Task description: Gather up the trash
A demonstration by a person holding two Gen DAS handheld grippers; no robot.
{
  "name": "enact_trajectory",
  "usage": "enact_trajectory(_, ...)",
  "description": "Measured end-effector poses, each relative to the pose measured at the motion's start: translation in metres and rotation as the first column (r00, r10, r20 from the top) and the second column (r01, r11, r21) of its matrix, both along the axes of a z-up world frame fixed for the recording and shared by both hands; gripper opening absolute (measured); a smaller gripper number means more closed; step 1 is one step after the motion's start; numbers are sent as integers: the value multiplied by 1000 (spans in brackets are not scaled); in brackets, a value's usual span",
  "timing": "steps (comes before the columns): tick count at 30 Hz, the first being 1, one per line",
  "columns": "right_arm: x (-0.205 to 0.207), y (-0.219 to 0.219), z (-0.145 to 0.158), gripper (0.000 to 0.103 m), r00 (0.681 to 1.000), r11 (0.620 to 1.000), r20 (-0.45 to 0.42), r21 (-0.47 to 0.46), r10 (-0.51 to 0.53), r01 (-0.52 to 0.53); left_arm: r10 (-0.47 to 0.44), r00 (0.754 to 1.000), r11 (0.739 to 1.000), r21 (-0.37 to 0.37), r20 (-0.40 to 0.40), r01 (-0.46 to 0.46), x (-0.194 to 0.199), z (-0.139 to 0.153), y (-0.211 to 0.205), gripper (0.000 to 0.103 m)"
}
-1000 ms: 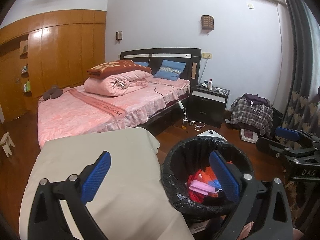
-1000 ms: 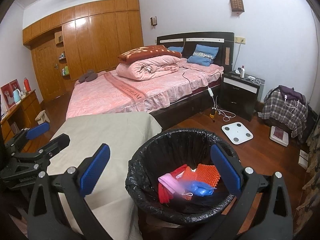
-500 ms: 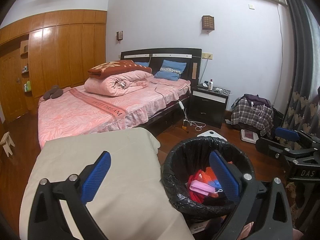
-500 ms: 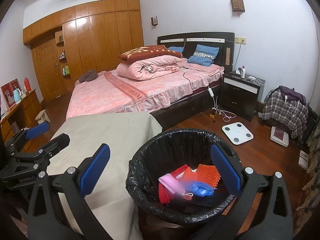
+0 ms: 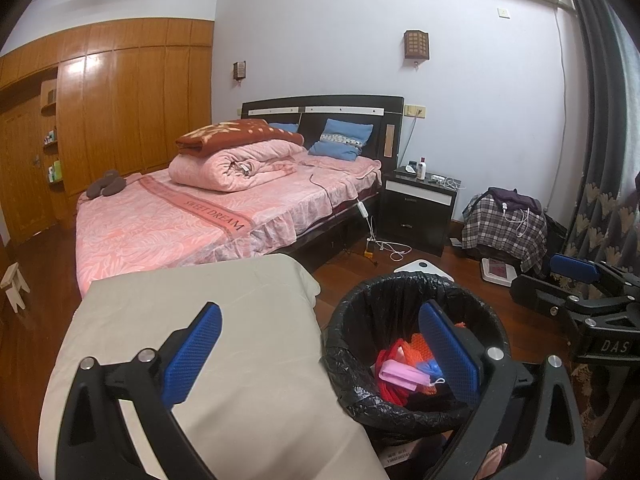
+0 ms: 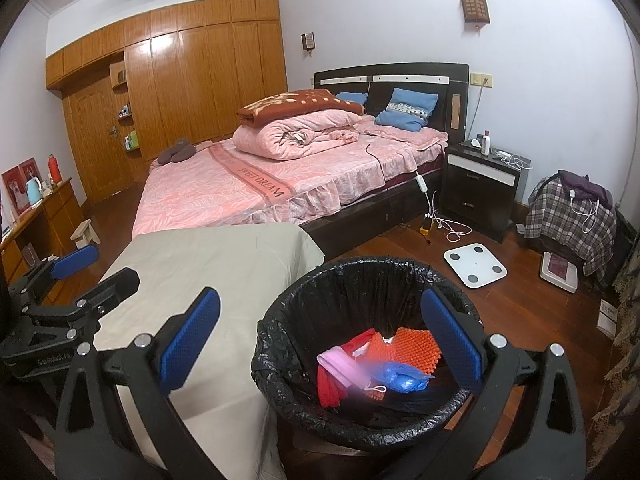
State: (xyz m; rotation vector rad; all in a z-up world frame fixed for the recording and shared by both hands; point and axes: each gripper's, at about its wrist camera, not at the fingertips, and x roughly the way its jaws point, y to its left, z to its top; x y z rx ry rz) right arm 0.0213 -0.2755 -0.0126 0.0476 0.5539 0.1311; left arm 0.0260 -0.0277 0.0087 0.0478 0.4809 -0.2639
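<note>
A round bin with a black liner stands on the wood floor beside a cloth-covered table. Inside lie red, orange, pink and blue pieces of trash, which also show in the left wrist view. My left gripper is open and empty above the table edge and the bin. My right gripper is open and empty over the bin's rim. Each gripper shows at the edge of the other's view: the right one, the left one.
A bed with pink bedding stands behind the table. A black nightstand, a white scale, cables on the floor, and a plaid-covered heap lie to the right. A wooden wardrobe and a low desk are left.
</note>
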Motion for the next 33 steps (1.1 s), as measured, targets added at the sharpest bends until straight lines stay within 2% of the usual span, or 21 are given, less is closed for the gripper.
enact_trajectory(33,2,5,2,98,1000,1000,-6,-1,5,-5,1,1000,1000,-2,-2,-1,1,1,1,97)
